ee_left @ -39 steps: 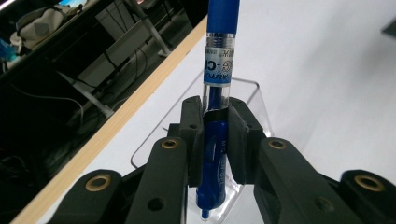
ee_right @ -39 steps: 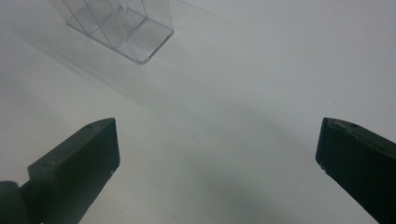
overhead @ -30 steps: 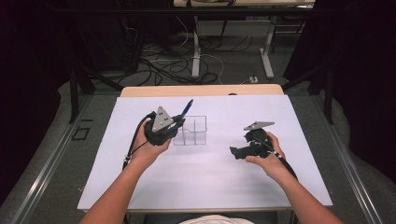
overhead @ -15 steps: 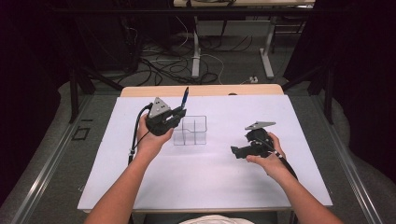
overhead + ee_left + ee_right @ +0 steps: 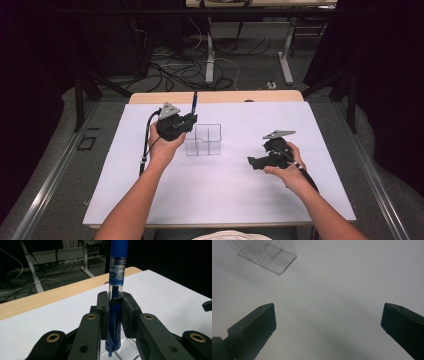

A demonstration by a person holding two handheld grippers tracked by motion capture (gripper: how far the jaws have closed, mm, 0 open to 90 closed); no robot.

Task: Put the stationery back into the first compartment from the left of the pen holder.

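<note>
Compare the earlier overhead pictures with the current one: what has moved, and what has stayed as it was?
The left gripper, clamped on the blue pen, has carried it from over the clear divided holder towards the holder's left edge, turning the pen from a slant to nearly upright. The right gripper stays open and in place on the white table. The holder has not moved.

The pen (image 5: 115, 302) is blue, with a clear barrel section and a white band printed in blue letters. The left gripper (image 5: 115, 315) clamping it is black, with brass-coloured rivets on its arms and a grey plate on top. The right gripper (image 5: 328, 325) is black too, its plate grey as well. The organiser (image 5: 203, 139) is see-through plastic. The sheet (image 5: 235, 190) over the table is plain white, and the table edge (image 5: 220, 96) beyond it is pale wood.
</note>
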